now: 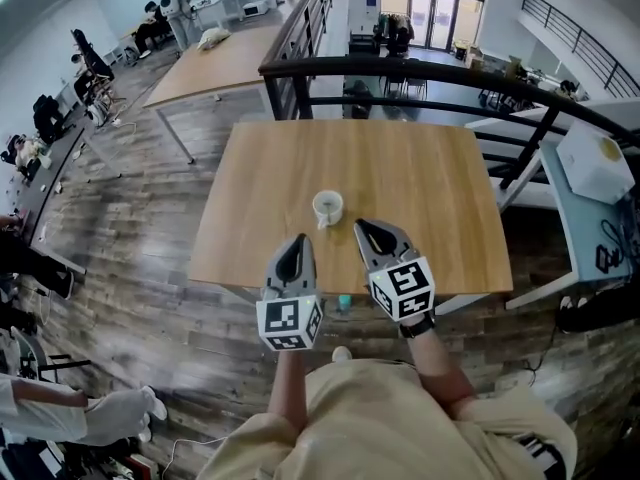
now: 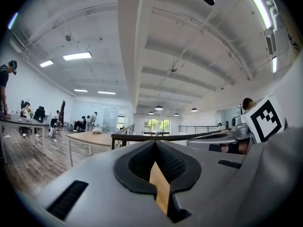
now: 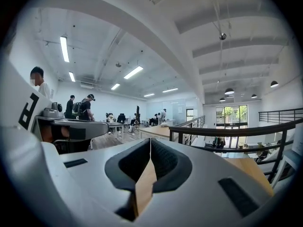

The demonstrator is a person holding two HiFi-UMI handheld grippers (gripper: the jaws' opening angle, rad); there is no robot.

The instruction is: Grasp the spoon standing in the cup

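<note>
A small white cup stands near the middle of the wooden table in the head view. Whatever stands in it is too small to make out as a spoon. My left gripper hovers over the table's near edge, below and left of the cup, its jaws together and empty. My right gripper sits just right of the cup and a little nearer to me, also shut and empty. The left gripper and the right gripper each show jaws closed in their own views, pointing level over the room. Neither view shows the cup.
A black railing curves behind the table. Another long wooden table stands at the back left. A white box rests on a pale table at the right. People sit at desks along the left wall. A small teal object lies below the table's near edge.
</note>
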